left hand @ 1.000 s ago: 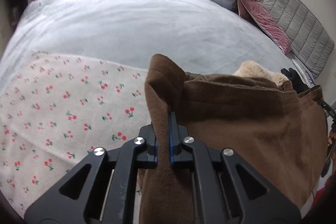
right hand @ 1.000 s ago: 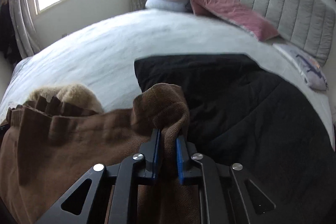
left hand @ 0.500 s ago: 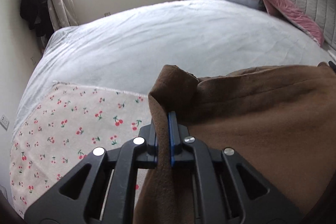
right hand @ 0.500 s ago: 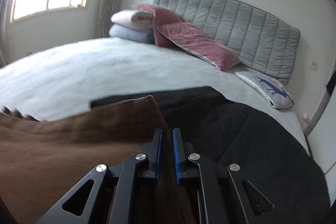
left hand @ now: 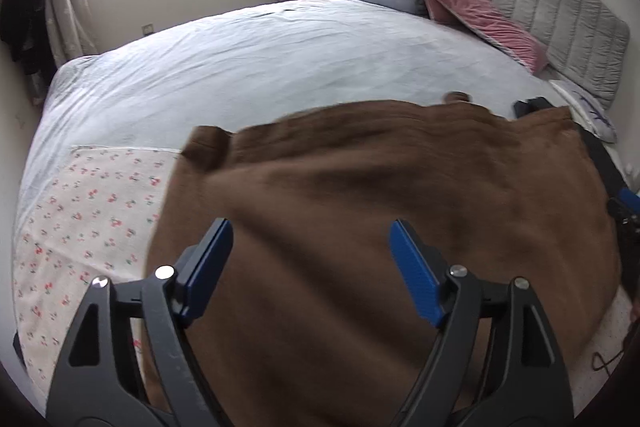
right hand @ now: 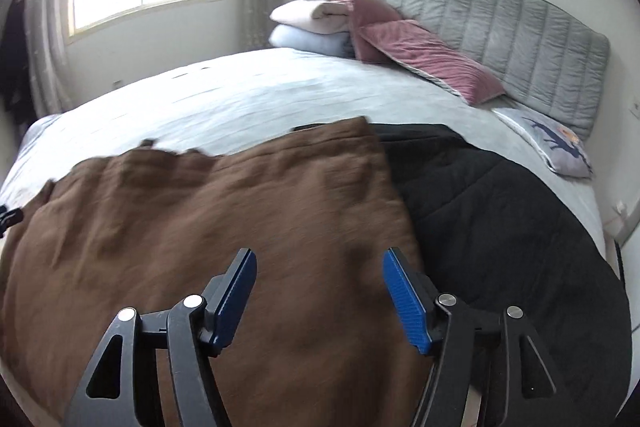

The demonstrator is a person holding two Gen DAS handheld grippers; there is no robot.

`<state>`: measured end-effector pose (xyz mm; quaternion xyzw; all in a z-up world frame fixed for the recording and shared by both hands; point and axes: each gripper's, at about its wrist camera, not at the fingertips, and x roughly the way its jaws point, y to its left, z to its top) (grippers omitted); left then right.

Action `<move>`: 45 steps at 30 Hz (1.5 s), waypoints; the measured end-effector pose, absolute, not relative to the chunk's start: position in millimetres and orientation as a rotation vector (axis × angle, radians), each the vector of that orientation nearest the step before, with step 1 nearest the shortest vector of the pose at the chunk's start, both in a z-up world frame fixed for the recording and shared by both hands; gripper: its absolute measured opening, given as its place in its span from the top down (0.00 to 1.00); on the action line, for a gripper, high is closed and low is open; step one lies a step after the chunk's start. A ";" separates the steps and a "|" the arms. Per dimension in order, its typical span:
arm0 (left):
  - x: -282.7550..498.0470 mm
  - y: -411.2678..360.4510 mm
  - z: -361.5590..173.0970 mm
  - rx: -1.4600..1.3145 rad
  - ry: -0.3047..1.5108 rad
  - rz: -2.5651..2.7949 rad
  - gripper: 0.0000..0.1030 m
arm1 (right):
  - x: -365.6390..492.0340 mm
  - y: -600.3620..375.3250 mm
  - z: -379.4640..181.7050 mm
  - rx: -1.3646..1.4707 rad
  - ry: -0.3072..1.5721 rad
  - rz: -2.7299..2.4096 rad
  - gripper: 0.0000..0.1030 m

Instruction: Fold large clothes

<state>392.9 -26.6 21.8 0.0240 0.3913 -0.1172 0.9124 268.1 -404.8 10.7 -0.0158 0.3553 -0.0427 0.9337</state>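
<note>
**Brown garment spread flat, both grippers released above it**

A wide bed (left hand: 280,67) covered in a pale blue-grey sheet is seen ahead of both tools, with a grey quilted headboard (right hand: 500,39) at its far right end. On it, directly ahead of and beneath both grippers, the brown garment (left hand: 380,227) is spread out, blurred in places; its far edge is seen well beyond the fingertips in each view.

To the right of the right gripper (right hand: 318,297), a black quilted blanket (right hand: 500,227) is laid, and its left part is overlapped by the brown garment's right edge. To the left of the left gripper (left hand: 310,269), a white cloth printed with red cherries (left hand: 92,219) is spread, its right side covered by the garment's left edge.

Far ahead, by the headboard, a pink folded blanket (right hand: 312,15) is stacked on a light blue one (right hand: 308,41), and a pink velvet pillow (right hand: 432,67) is propped beside them. A small printed cushion (right hand: 556,143) is seen farther right.

The left gripper is held with its blue-padded fingers (left hand: 208,267) spread wide apart, nothing between them, the garment lying below the gap. The right gripper is likewise released, its fingers (right hand: 404,303) wide apart over the garment's right half, gripping nothing.
</note>
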 end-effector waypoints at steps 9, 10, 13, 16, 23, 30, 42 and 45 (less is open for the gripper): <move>357.2 -44.0 -15.4 0.058 0.887 -0.330 0.20 | 241.9 -362.3 -33.6 -0.042 0.815 0.035 0.29; 357.3 -35.2 -20.0 0.054 0.889 -0.318 0.20 | 240.3 -371.6 -38.2 -0.016 0.833 0.023 0.29; 357.4 -2.4 -25.3 0.031 0.880 -0.284 0.20 | 229.4 -407.2 -45.7 0.078 0.851 -0.013 0.29; 352.7 26.9 -26.6 0.052 0.865 -0.235 0.20 | 214.7 -439.3 -47.4 0.128 0.857 -0.071 0.29; 337.4 89.7 -19.1 -0.066 0.922 -0.096 0.20 | 184.3 -485.8 -39.1 0.243 0.877 -0.202 0.29; 308.3 112.7 -12.0 -0.215 1.048 -0.165 0.19 | 148.6 -511.8 -33.0 0.458 0.871 -0.089 0.23; 283.2 156.4 -65.3 -0.755 1.126 -0.314 0.14 | 143.3 -523.0 -90.2 0.836 0.974 0.023 0.16; 285.4 154.4 -72.4 -0.786 1.094 -0.330 0.14 | 149.8 -518.9 -88.4 0.839 0.945 0.050 0.16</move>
